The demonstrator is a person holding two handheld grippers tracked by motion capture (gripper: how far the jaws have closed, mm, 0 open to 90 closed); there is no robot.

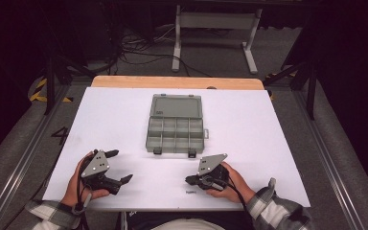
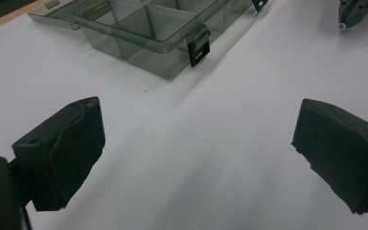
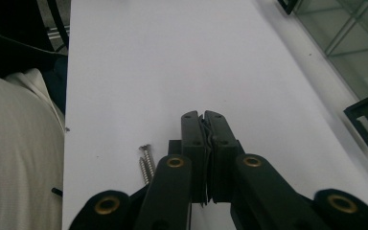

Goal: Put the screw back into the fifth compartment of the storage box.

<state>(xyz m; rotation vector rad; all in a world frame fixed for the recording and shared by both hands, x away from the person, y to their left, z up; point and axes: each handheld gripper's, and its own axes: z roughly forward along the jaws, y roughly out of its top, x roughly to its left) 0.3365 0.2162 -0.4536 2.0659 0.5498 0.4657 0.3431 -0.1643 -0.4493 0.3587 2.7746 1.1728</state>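
1. Compartments of a clear grey organiser box [image 1: 176, 129] lay open toward the far middle of the desk [image 1: 105, 115], lid [image 1: 176, 105] flat behind, two black latches [image 2: 198, 46] facing us.
2. We held the left gripper [image 1: 118, 166] near the front left corner, jaws released and wide apart, nothing between them.
3. We held the right gripper [image 1: 189, 180] at the front edge, jaws clenched together, empty.
4. Two screws [image 3: 146, 161] lay just beside it.

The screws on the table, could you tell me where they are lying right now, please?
In the right gripper view, two screws lie side by side on the white table, just left of the right gripper, whose jaws are shut, near the table's front edge.
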